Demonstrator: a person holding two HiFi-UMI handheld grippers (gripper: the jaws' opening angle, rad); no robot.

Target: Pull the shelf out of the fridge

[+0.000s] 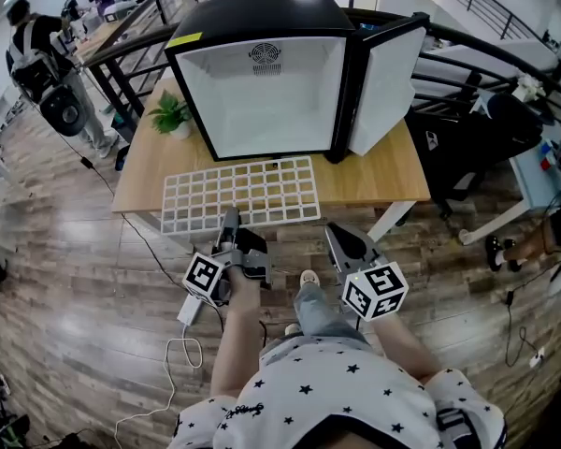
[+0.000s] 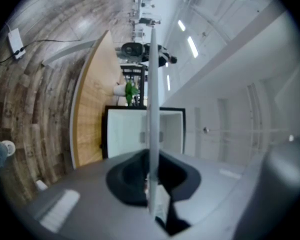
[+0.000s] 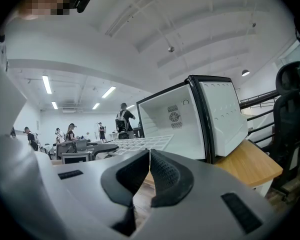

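My left gripper (image 1: 230, 223) pinches the near edge of the white shelf (image 1: 248, 190), which lies clear of the fridge (image 1: 262, 92) and seemingly flat on the table (image 1: 393, 171), so I should hold it level while my right gripper (image 1: 344, 239) hangs pressed together, empty.

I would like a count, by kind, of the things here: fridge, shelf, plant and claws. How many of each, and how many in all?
fridge: 1
wire shelf: 1
potted plant: 1
claws: 2 (left claw, right claw)
Total: 5
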